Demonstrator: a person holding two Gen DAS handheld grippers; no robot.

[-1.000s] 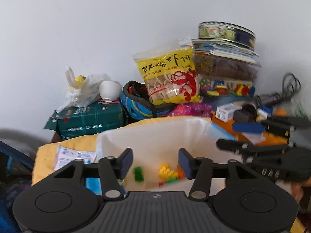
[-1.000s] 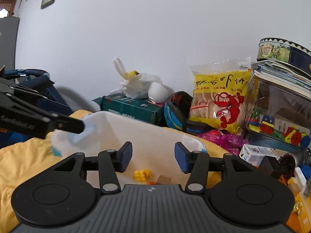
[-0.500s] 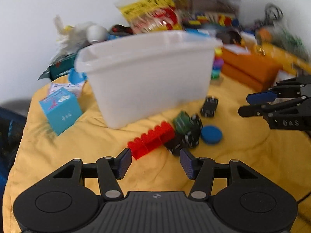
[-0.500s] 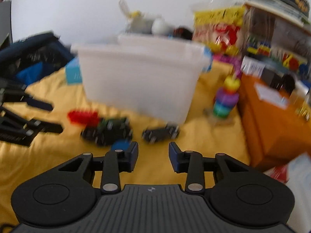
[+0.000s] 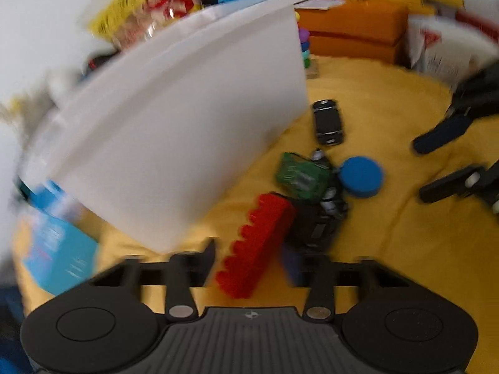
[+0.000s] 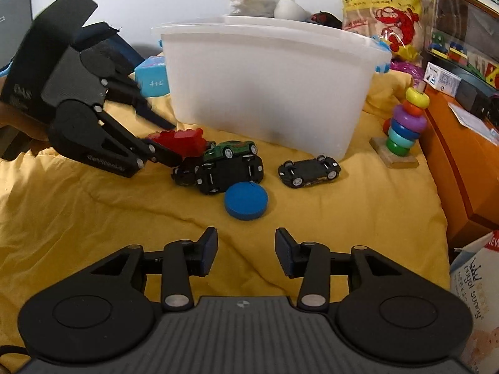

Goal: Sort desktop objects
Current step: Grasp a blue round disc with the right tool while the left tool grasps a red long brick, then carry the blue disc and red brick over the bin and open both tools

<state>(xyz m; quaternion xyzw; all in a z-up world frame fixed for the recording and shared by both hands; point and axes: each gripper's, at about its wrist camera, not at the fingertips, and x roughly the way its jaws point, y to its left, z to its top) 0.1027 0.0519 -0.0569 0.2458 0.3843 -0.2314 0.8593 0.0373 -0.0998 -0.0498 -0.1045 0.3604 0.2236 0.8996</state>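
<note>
On the yellow cloth a red toy brick [image 5: 252, 246] lies between the fingers of my left gripper [image 5: 249, 261], which is open around it. From the right wrist the left gripper [image 6: 170, 141] reaches in from the left at the red brick [image 6: 184, 138]. Beside it are a green toy car [image 6: 230, 149] leaning on an overturned black car [image 6: 224, 173], a second overturned black car [image 6: 308, 170] and a blue disc [image 6: 246, 201]. My right gripper [image 6: 246, 249] hovers open and empty, short of the disc. A white plastic bin [image 6: 268, 84] stands behind the toys.
A ring-stacker toy [image 6: 405, 124] stands right of the bin, next to an orange box [image 6: 461, 162]. A light blue carton [image 6: 152, 74] sits left of the bin. Snack bags, a clear toy box and other clutter line the wall. A white packet [image 6: 477, 280] is at the near right.
Both grippers have dropped from above the bin to the cloth in front of it. The left gripper has closed in on the red brick, which now sits between its fingers.
</note>
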